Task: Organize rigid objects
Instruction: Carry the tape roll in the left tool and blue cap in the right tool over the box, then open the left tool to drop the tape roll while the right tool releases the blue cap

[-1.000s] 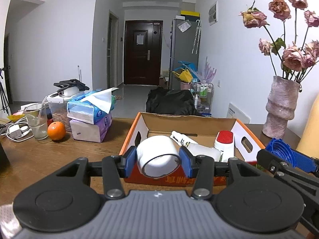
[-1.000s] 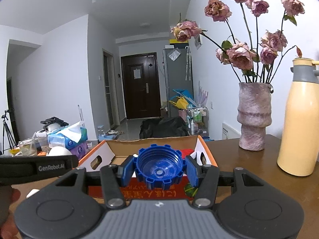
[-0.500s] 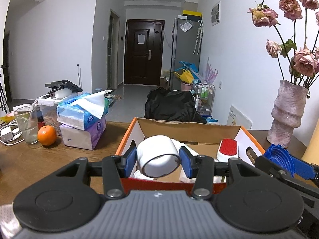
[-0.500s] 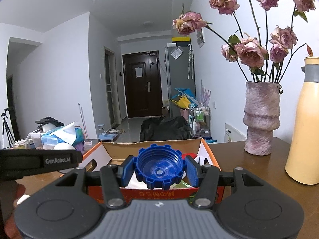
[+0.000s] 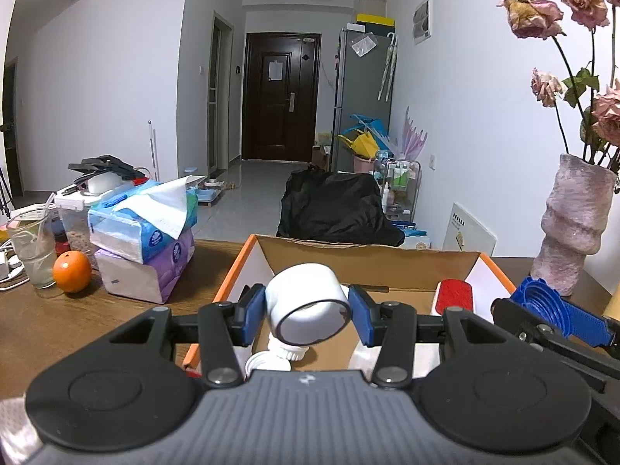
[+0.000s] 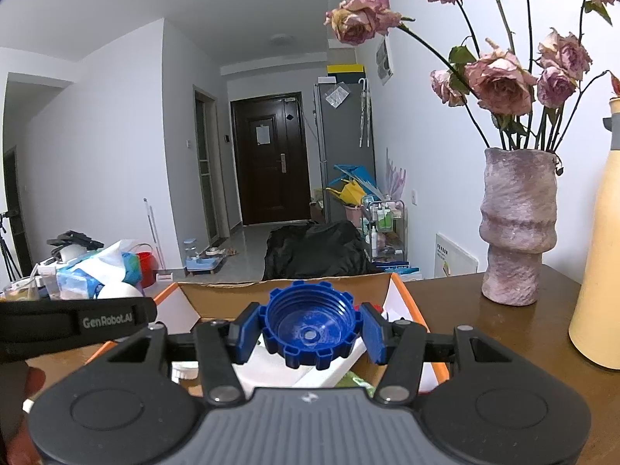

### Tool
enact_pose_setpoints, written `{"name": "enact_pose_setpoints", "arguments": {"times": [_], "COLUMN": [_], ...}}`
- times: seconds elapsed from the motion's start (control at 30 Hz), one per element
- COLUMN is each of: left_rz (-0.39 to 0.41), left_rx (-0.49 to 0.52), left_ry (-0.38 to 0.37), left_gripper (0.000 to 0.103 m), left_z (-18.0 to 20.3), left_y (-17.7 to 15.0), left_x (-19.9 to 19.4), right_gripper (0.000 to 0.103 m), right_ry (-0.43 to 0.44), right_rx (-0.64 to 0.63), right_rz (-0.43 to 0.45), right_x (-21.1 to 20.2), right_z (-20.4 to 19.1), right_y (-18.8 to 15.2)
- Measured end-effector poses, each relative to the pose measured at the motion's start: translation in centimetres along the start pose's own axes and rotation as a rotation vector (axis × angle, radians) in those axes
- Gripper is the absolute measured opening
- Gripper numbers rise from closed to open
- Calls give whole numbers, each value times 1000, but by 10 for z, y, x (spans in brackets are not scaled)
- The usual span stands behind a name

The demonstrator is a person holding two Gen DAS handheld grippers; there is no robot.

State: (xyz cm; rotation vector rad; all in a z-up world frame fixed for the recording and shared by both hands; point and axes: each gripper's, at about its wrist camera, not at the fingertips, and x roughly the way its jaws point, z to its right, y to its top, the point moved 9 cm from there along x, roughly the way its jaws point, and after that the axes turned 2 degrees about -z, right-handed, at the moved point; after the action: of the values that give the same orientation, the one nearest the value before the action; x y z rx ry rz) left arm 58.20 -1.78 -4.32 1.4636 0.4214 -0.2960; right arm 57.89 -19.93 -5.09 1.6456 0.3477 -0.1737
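My left gripper [image 5: 308, 316] is shut on a white cylindrical cap [image 5: 308, 304], its open end facing the camera, held over the near left part of an orange-edged cardboard box [image 5: 368, 261]. My right gripper [image 6: 310, 329] is shut on a blue ridged screw lid [image 6: 310, 327] over the same box [image 6: 286, 290]; that lid [image 5: 542, 304] also shows at the right of the left wrist view. Inside the box lie a red-topped white item [image 5: 453, 294] and other white pieces, partly hidden by the grippers.
On the brown table to the left are stacked tissue packs [image 5: 143, 240], an orange [image 5: 71, 271] and a glass [image 5: 31, 248]. A pink vase of dried roses [image 6: 515, 224] and a cream flask [image 6: 598, 252] stand to the right. A hand [image 6: 19, 399] holds the left gripper's handle.
Both grippers have moved forward over the box with their loads still held; the box's front wall has dropped below the fingers and the vase has drawn closer.
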Motion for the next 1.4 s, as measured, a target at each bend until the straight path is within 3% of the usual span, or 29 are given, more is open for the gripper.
{"name": "enact_pose_setpoints", "arguments": {"times": [0.77,1.4], "left_rz": [-47,-64], "left_rx": [15,59], "left_ry": [26,62], "left_gripper": [48,48], "left_z": [5,-4], "left_y": [7,2], "left_x": [60,83], "right_gripper": [53,53], "right_ry": [-23,-33], "right_rx": [-28,-71], "right_rz": [-46,-102], "right_x": [67,91], "right_z": [7,10], "right_y": [7,-2]}}
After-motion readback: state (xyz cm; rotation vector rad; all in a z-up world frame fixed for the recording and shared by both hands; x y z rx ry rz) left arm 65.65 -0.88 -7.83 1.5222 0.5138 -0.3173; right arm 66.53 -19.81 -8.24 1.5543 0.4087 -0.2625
